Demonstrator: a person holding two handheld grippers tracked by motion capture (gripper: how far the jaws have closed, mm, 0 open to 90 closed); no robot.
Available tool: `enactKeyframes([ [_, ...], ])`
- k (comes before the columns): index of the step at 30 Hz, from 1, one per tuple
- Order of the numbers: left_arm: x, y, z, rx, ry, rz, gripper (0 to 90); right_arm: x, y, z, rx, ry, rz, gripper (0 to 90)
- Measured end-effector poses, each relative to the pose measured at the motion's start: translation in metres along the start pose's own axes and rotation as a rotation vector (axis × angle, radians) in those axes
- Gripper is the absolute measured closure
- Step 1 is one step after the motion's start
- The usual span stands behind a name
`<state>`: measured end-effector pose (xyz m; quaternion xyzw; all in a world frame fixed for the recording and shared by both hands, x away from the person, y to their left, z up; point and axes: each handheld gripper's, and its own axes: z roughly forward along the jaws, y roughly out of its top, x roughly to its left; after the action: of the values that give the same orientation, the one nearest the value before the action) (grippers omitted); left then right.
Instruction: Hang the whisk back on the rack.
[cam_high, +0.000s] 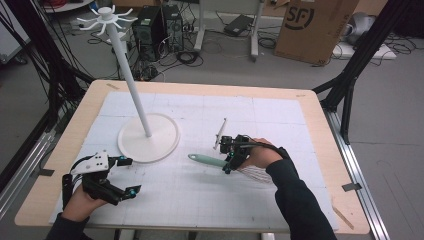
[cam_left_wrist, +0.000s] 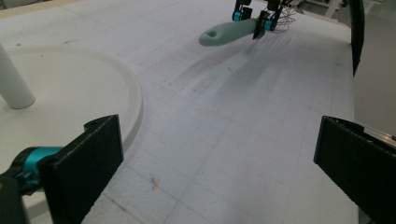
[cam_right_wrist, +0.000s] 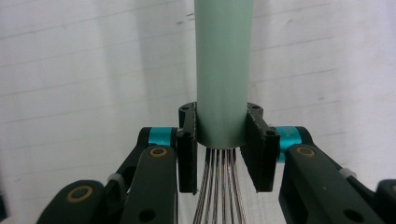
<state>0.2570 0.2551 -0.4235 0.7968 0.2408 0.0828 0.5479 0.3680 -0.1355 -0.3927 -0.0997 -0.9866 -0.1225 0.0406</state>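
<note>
Item: pale green plastic-handled wire whisk (cam_high: 207, 160), lying on my white gridded foam mat (cam_high: 210, 200); my right gripper (cam_right_wrist: 222, 140) clamps its handle. Left gripper (cam_high: 127, 176): jaws wide, holding nothing, beside white round stand base (cam_high: 148, 137).

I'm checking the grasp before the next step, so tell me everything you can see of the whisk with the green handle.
The pale green-handled wire whisk has a smooth, round, plastic-looking handle with a hole at its free end, and thin metal wires fanning from the other end. It lies roughly level over the white gridded mat, handle pointing toward the white round-based rack stand. The right gripper is shut on the handle close to the wires, its black fingers pressing both sides.
</note>
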Motion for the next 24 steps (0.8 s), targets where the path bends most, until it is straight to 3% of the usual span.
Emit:
enactKeyframes([
  [7, -0.001, 0.001, -0.002, -0.004, 0.008, -0.002, 2.0, -0.001, -0.003, -0.003, -0.025, 0.028, 0.005, 69.4],
  [12, 0.0, 0.0, -0.003, -0.007, 0.014, -0.006, 2.0, -0.001, -0.007, -0.007, -0.084, 0.056, 0.013, 69.4],
  [17, 0.0, 0.0, -0.005, -0.007, 0.024, -0.008, 2.0, -0.001, -0.012, -0.011, -0.11, 0.083, 0.036, 69.4],
  [24, 0.0, 0.0, -0.005, -0.007, 0.027, -0.006, 2.0, 0.0, -0.016, -0.017, -0.144, 0.087, 0.022, 69.4],
])
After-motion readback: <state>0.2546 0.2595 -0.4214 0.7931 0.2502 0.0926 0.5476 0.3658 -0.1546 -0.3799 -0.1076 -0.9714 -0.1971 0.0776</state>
